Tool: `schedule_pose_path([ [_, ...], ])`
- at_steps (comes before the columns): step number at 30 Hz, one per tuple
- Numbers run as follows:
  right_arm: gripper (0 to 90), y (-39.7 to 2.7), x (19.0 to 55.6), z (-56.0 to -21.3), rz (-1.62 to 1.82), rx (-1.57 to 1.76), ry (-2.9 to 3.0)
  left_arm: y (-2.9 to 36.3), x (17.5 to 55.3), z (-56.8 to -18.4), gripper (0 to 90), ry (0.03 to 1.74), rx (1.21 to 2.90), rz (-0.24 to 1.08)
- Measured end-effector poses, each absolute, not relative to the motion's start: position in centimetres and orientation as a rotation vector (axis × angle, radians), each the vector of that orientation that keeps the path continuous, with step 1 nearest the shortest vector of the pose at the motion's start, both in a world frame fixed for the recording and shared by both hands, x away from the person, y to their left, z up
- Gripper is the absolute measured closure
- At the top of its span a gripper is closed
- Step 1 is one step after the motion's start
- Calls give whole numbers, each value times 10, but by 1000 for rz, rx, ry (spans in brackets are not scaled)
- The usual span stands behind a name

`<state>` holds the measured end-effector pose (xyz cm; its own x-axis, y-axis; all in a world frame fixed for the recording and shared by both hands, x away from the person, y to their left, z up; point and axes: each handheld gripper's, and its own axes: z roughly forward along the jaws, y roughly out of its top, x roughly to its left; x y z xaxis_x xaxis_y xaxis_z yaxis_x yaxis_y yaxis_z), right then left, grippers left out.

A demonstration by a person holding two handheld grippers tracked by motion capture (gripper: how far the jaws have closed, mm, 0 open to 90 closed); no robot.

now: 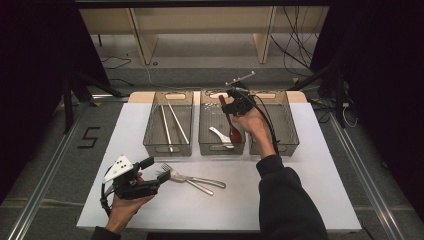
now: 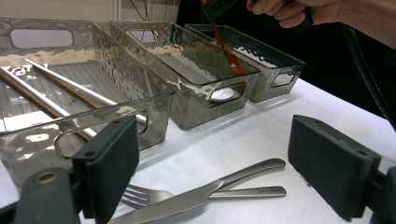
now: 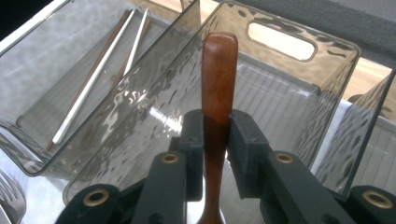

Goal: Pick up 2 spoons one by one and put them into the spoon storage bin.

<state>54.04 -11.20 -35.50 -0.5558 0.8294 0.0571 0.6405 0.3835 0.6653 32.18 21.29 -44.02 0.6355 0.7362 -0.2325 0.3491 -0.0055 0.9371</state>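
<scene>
My right gripper (image 1: 231, 102) is shut on the handle of a red-brown wooden spoon (image 1: 233, 128), holding it steeply over the middle clear bin (image 1: 204, 125) with its bowl down inside. In the right gripper view the handle (image 3: 218, 70) rises between the two pads of my right gripper (image 3: 215, 140). A white spoon (image 1: 221, 136) lies in that same bin. My left gripper (image 1: 154, 169) rests open at the front left of the table, with nothing between its fingers. Just ahead of my left gripper (image 2: 219, 163) lie a metal fork (image 2: 140, 196) and a knife (image 2: 205, 193).
Three clear grey bins stand in a row at the back of the white table (image 1: 320, 165). The left bin (image 1: 150, 125) holds a pair of long chopsticks (image 1: 172, 122); the right bin (image 1: 292, 125) stands beside the person's right hand. A cable trails from each gripper.
</scene>
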Motion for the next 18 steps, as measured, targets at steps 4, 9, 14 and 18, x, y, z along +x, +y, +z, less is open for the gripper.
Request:
schedule_pose_path([
  [4,615,-109,542,-359,909,1304,2380,213,322,-440,162,918,1608,386],
  [9,510,-112,544,-358,929,1338,2372,213,322,-440,162,920,1607,385],
  [14,424,-115,541,-352,955,1320,2355,213,322,-440,162,920,1606,386],
  [18,348,-117,538,-350,966,1328,2357,213,322,-440,162,919,1610,386],
])
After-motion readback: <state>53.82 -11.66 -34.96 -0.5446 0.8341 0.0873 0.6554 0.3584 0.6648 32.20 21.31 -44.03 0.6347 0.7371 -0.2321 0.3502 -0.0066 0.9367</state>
